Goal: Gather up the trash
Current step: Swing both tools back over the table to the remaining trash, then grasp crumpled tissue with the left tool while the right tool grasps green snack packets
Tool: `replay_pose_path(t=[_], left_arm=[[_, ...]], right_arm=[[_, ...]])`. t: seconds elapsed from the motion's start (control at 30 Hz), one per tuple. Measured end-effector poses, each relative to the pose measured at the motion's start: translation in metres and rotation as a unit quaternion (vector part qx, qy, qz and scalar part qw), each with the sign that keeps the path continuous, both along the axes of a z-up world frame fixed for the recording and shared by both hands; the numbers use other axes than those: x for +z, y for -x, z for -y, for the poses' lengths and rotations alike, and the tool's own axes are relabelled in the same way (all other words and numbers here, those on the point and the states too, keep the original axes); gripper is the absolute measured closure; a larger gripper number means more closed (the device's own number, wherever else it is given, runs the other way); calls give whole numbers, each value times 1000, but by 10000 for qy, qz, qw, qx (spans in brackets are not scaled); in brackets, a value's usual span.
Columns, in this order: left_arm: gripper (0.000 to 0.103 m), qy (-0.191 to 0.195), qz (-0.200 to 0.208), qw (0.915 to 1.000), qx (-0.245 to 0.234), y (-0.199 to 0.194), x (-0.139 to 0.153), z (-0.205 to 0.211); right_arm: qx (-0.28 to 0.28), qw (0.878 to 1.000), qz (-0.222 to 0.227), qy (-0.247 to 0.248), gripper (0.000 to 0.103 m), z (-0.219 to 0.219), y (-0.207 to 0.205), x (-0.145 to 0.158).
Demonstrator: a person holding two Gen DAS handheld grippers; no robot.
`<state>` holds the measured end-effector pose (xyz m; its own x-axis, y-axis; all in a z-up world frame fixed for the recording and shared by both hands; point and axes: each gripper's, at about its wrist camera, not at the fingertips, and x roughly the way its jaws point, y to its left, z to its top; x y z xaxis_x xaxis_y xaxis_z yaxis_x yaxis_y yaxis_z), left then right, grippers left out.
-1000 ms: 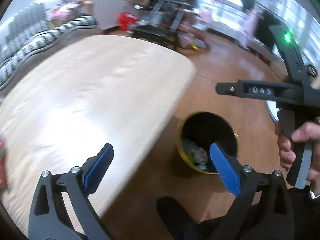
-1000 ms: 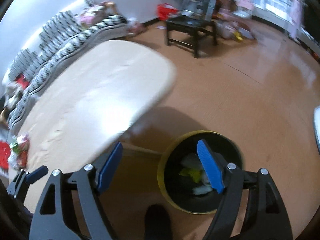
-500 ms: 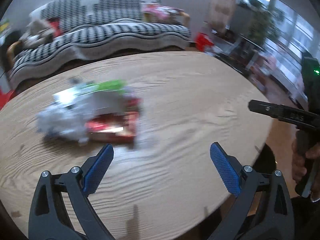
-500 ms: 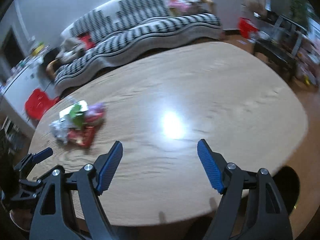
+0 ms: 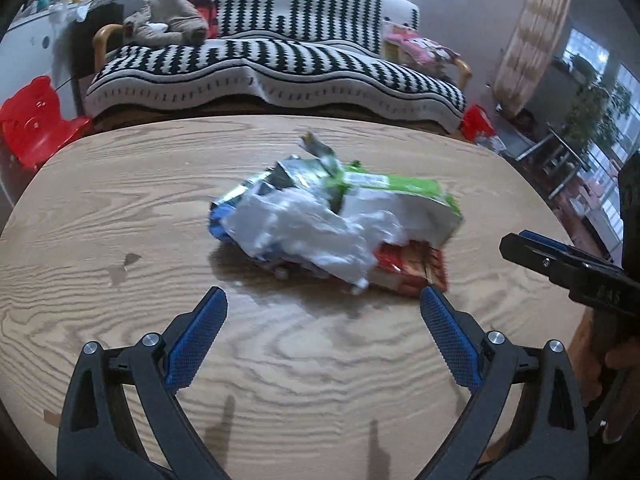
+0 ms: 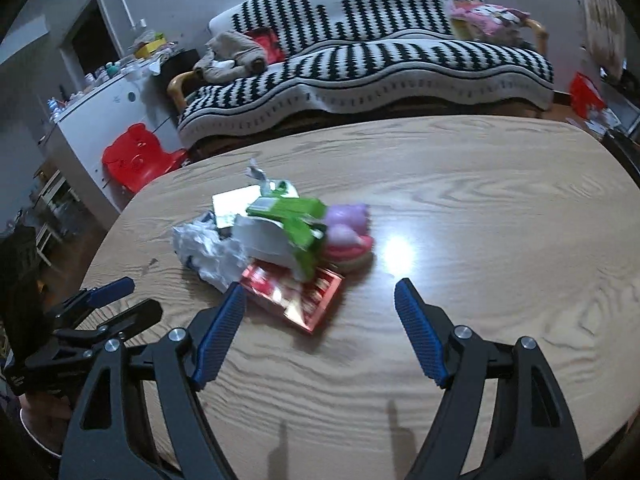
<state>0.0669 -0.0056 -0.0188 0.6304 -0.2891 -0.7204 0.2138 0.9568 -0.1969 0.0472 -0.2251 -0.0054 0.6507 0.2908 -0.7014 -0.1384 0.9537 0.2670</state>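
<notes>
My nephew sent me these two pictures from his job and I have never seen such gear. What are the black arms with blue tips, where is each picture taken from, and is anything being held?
There is no robot here: a person holds a hand-operated gripper in each hand, and a wide-angle camera on each one looks forward along its two fingers. One picture comes from the left gripper, the other from the right gripper. The blue tips are the gripping pads. Both grippers stand open and hold nothing. Each also shows at the edge of the other's picture. On the wooden table lies a pile of trash: crumpled white paper, a green packet, a red wrapper underneath and something pink. Behind is a black-and-white sofa.
</notes>
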Motion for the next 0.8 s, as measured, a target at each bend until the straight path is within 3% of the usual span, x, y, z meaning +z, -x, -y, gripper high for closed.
replay_pose_path(t=[0.3,0.5,0.57,0.8], left_arm=[[9,77,-175,9993,329,-46,-17,-2],[9,105,-263,9985,469,-57,-23,-8],[9,57,-239,9986,474,-58,-24,-8],[9,155,-307,9976,598,-68,-27,-11]], right_arm=[[14,9999,-13,118,33,-28,-50,-17],[270,9994,-114,194,60,-40,-68,-29],[381,9988,-94,302,77,-46,-68,-29],[387,9978,200,503,82,-45,-49,-14]])
